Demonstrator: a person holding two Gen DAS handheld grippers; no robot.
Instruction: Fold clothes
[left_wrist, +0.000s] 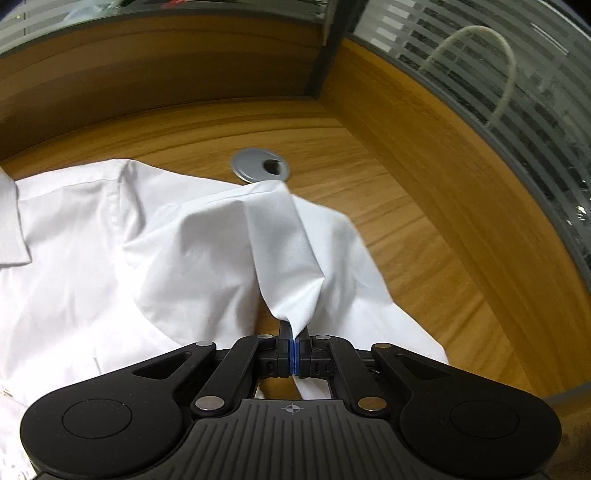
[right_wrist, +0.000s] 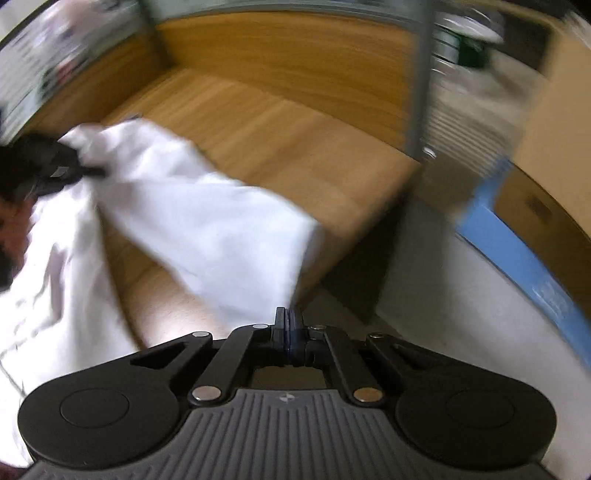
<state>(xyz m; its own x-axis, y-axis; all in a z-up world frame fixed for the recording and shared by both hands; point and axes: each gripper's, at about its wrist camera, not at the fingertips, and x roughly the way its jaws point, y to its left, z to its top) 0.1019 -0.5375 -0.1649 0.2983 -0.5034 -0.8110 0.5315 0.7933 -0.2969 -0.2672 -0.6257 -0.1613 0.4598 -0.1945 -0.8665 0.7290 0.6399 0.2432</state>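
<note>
Left gripper (left_wrist: 294, 334): closest thing in my left wrist view; its black fingers (left_wrist: 283, 330) are clenched on a pinch of white cloth, blue pads pressed together with the fabric between them.

Shirt (left_wrist: 110, 251): white, with a collar at the left edge of my left view; most of it lies on the surface, while the pinched part is pulled up into a taut peak that runs from the fingers toward the grommet.

Surface (left_wrist: 406, 229): wood-grain desktop, bare to the right of the shirt, with wooden partition walls behind it and along the right.

Grommet (left_wrist: 260, 169): grey round cable port set in the surface, just behind the raised fold of cloth (the fabric covers its near edge).

Right gripper (right_wrist: 290, 325): fingers drawn together, and the white cloth comes down right to their tips; the frame is badly blurred, so I read it as a grip on the shirt's edge but cannot see the cloth between the pads.

Shirt in my right view (right_wrist: 207, 229): stretched in a band across the surface from my right fingers up to the other gripper (right_wrist: 70, 166), dark and smeared at the upper left, which holds the far end.

Beyond the desk edge: pale floor (right_wrist: 461, 314) and a blue-edged cardboard box (right_wrist: 535, 206) at the right.
</note>
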